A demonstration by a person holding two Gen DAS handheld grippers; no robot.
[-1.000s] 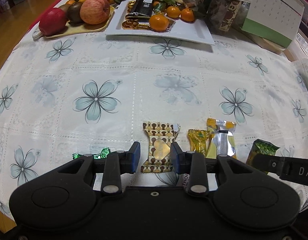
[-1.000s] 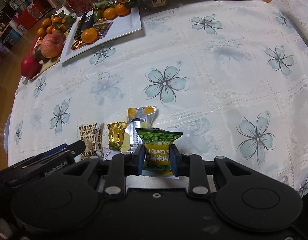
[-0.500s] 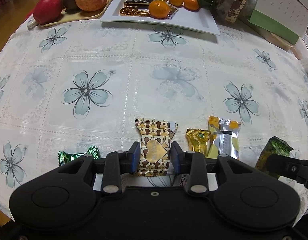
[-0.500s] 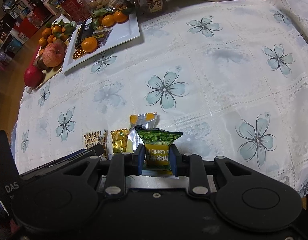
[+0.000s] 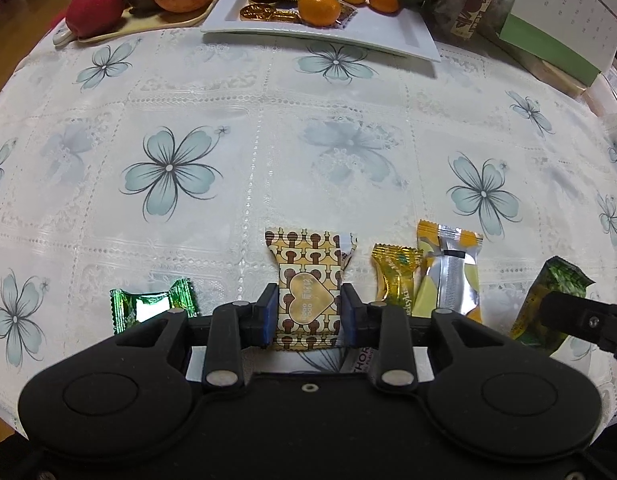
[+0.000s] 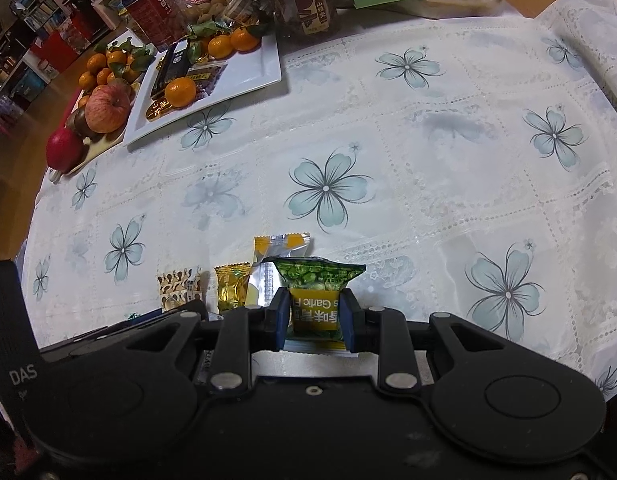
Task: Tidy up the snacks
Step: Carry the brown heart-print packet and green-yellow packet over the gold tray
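Far from the white tray [image 5: 412, 42], the left gripper [image 5: 307, 314], jaws just closing, pinches the brown-patterned snack [image 5: 306, 280], the right gripper [image 6: 314, 316] clamps the green pea packet [image 6: 316, 280], and, by my judgement, three sweets beside them await sorting.

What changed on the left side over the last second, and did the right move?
The left gripper eased forward around the brown patterned snack, and its jaws have just been closing, now framing the packet's edges. The right gripper stayed shut on the green pea packet. The other snacks on the tablecloth kept their places.

Floral-clothed table [image 5: 268, 128], wrapped snacks [image 5: 396, 276]
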